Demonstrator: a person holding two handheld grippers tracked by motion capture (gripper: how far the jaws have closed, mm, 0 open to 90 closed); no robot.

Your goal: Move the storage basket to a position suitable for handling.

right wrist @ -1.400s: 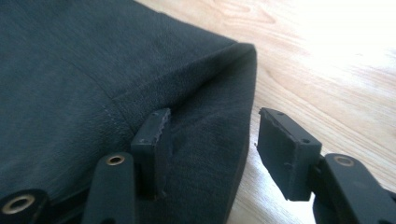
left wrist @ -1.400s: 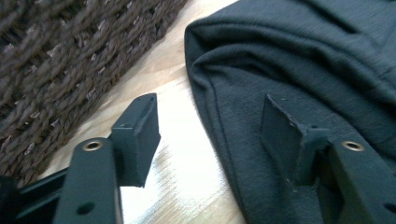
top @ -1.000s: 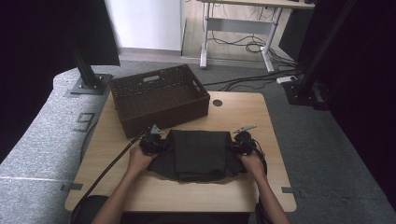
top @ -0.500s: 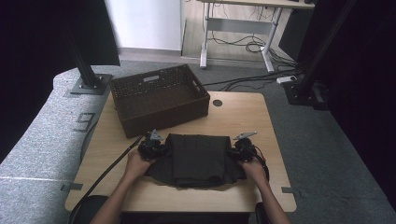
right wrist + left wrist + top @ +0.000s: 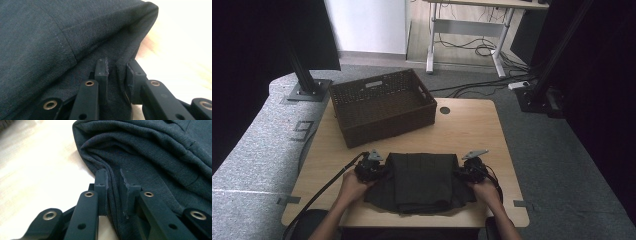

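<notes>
1. Your left gripper (image 5: 373, 170) is clamped on the left edge of the folded dark cloth (image 5: 422, 181); the folds sit bunched between its jaws.
2. Your right gripper (image 5: 468, 172) pinches the cloth's right edge the same way.
3. The cloth lies flat on the near half of the bench (image 5: 472, 130).
4. Farther left stands a brown basket (image 5: 382, 106), apart from the cloth.

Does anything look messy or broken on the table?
Nothing looks broken or spilled. The dark cloth lies folded at the table's near edge, a bit rumpled on its left side where the left gripper pinches it. The right gripper pinches the other side. The basket sits slightly askew.
</notes>
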